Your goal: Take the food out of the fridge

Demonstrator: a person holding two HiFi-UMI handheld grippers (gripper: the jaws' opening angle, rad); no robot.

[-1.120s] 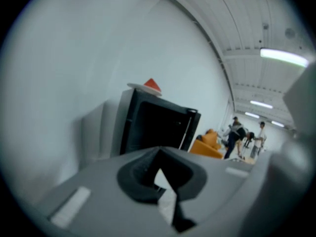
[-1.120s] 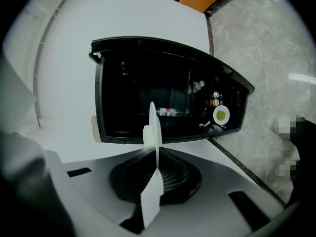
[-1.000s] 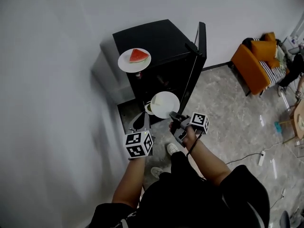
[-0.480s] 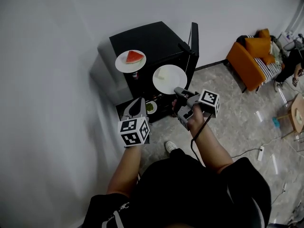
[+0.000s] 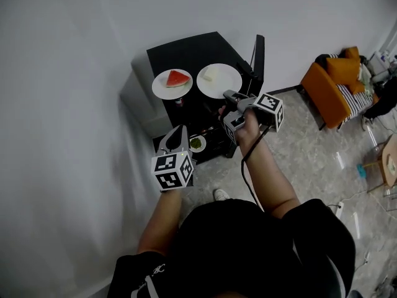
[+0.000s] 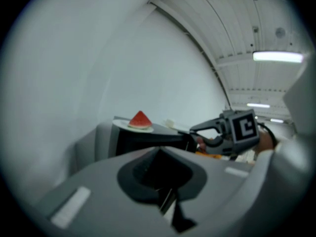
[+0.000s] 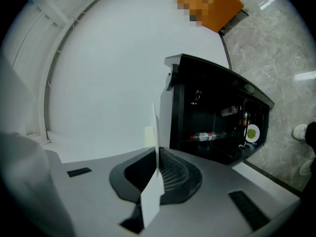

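White plate (image 5: 218,81) was pinched at its near rim by your right gripper (image 5: 228,95), level over the black fridge's top (image 5: 192,49), just right of the watermelon plate (image 5: 172,84). Your left gripper (image 5: 180,131), jaws together and empty, was nearer the green-food dish (image 5: 196,143) inside.

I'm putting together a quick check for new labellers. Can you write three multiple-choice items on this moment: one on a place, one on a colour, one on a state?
1. Where is the watermelon slice?
A) on a plate on top of the fridge
B) inside the fridge
C) on the floor

2. What colour is the fridge?
A) white
B) orange
C) black

3. How is the fridge door?
A) shut
B) open
C) taken off

Answers:
1 A: the head view shows the slice on its plate on the fridge's top.
2 C: its casing is black in every view.
3 B: the door stands swung wide, with the inside showing.
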